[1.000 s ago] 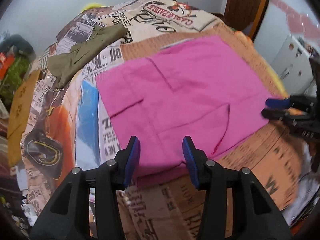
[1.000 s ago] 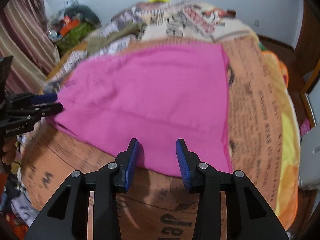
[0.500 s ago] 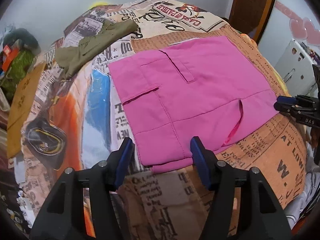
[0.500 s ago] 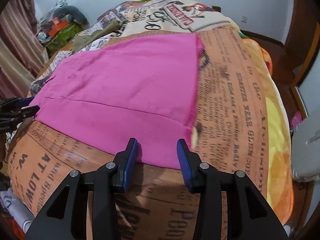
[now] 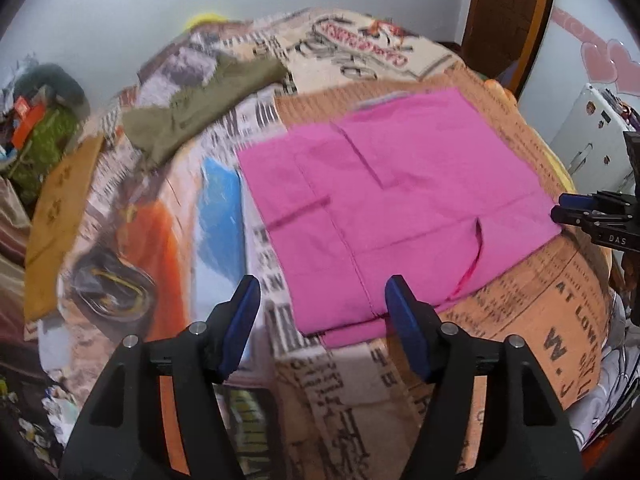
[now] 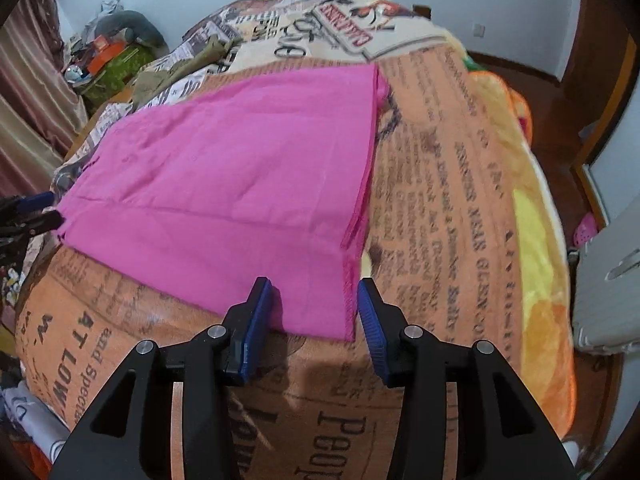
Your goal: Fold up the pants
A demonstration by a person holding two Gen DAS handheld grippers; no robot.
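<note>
Pink pants (image 5: pixel 400 208) lie folded flat on a bed with a newspaper-print blanket (image 5: pixel 540 320). My left gripper (image 5: pixel 322 292) hovers at their near left corner; its jaws are opening and the fabric edge lies between them untouched. In the right wrist view the same pants (image 6: pixel 240 184) fill the middle. My right gripper (image 6: pixel 315 292) sits at their near right corner, jaws opening, with the hem between the pads but not pinched. Each gripper also shows at the other view's edge: the right gripper (image 5: pixel 568 208) and the left gripper (image 6: pixel 40 210).
An olive garment (image 5: pixel 200 112) lies on the far left of the bed. A clutter pile (image 5: pixel 40 120) and a curtain (image 6: pixel 28 80) stand off the left side. A white case (image 6: pixel 608 280) and a wooden door (image 5: pixel 508 20) are to the right.
The left jaws have spread wider and drawn back from the pants' edge to their corner. The right gripper has slid along the near edge to the right corner, its jaws slightly wider.
</note>
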